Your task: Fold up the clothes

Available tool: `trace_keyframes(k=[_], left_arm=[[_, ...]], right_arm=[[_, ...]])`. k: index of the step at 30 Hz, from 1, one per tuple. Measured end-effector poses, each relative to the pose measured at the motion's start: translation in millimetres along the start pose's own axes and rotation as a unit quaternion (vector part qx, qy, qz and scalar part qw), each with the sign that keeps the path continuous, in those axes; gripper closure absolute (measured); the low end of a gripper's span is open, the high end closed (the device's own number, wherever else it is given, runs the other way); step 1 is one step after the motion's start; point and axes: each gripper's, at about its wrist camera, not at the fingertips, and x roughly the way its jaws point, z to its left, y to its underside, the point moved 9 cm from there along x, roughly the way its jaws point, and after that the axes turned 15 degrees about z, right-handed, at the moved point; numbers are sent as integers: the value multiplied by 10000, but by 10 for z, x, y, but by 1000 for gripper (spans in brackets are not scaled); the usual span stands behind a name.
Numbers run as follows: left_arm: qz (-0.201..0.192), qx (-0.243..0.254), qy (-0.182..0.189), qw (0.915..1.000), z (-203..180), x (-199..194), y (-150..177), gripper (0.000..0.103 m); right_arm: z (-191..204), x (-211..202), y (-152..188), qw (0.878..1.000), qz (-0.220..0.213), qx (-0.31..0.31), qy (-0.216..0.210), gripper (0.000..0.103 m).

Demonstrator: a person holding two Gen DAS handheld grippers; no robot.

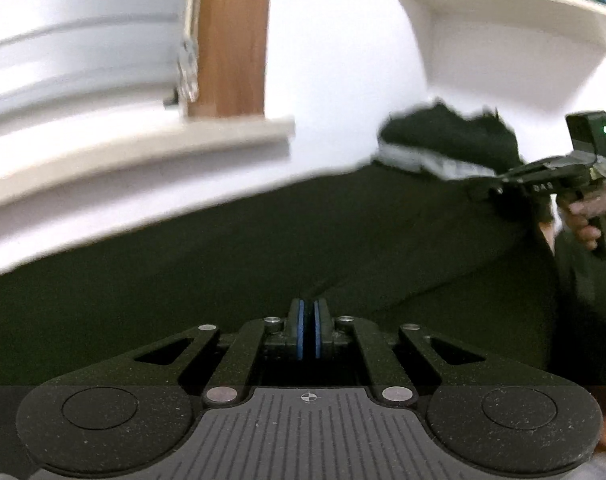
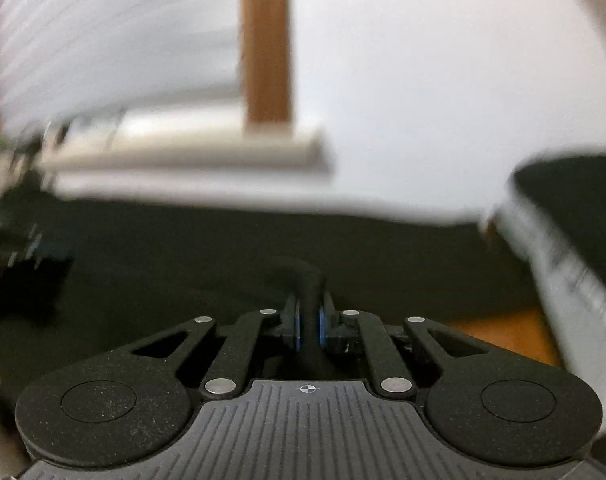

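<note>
Right wrist, claw (image 2: 310, 326) pinching dark garment (image 2: 223, 248)

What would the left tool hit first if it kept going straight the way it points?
Most likely the dark garment stretched just ahead of the left tool; beyond that the white wall, though depth is hard to judge.

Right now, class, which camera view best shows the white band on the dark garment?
The left wrist view: the white band shows beside the right tongs, only slightly blurred. The right wrist view shows it at the right edge, badly smeared by motion.
</note>
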Motion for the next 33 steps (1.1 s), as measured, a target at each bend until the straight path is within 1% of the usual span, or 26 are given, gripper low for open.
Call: trace_keyframes(k=[1,2,4,5,8,10,13,14,16,18,20,22,23,24,25,26,27,28,29,31,33], left_arm=[[-126,-40,-100,9999,19,-40,-74,98],[-200,-49,-192,9996,39,-62,-133,98],[-185,-11,-318,9993,89,-38,-206,98],[-121,-12,-349,9993,126,7,-218,98],[120,-67,-368,9992,232,166,-201,98],[281,-151,-313,9990,301,271,-153,97],[463,-281,-209,9983,385,393,-78,97],[497,-330,-169,9981,405,413,-64,97],[530,-411,-98,9977,433,426,-56,97],[588,-397,-74,9974,425,446,-50,97],[667,-369,-54,9971,412,473,-41,97],[736,-339,-4,9967,400,495,-28,97],[771,-324,31,9965,393,501,-14,97],[791,-312,58,9964,390,495,6,97],[794,-292,66,9964,385,485,17,97],[792,-265,69,9965,377,479,21,97],[780,-234,67,9967,369,467,25,97],[763,-201,63,9969,360,451,29,97],[751,-193,86,9969,353,435,34,97],[742,-212,186,9968,327,425,43,97],[786,-199,245,9964,301,443,57,97]], right_arm=[[-7,-50,-104,9998,-194,59,62,91],[-15,-101,-208,9991,-388,118,124,78],[-42,-76,-232,9988,-324,98,347,60],[-74,-72,-223,9983,-328,89,472,60],[-303,-61,-67,9975,-212,542,390,58],[-462,-59,77,9959,-110,731,512,57],[-649,-46,267,9944,48,867,597,51],[-689,-35,326,9941,109,897,597,47],[-747,1,409,9931,214,963,638,44],[-772,25,474,9922,277,1097,527,40],[-785,47,542,9911,352,1223,390,35],[-771,70,623,9904,449,1289,230,35],[-763,82,664,9899,497,1320,150,37],[-753,77,681,9895,505,1350,71,42],[-742,70,695,9891,510,1380,-8,66],[-737,23,696,9890,510,1387,-55,84],[-732,-28,696,9889,510,1393,-99,94],[-726,-150,683,9899,459,1341,-60,95],[-697,-287,680,9909,430,1269,-113,95],[-652,-511,743,9916,520,1173,-128,95],[-597,-677,836,9924,683,1013,-139,92]])
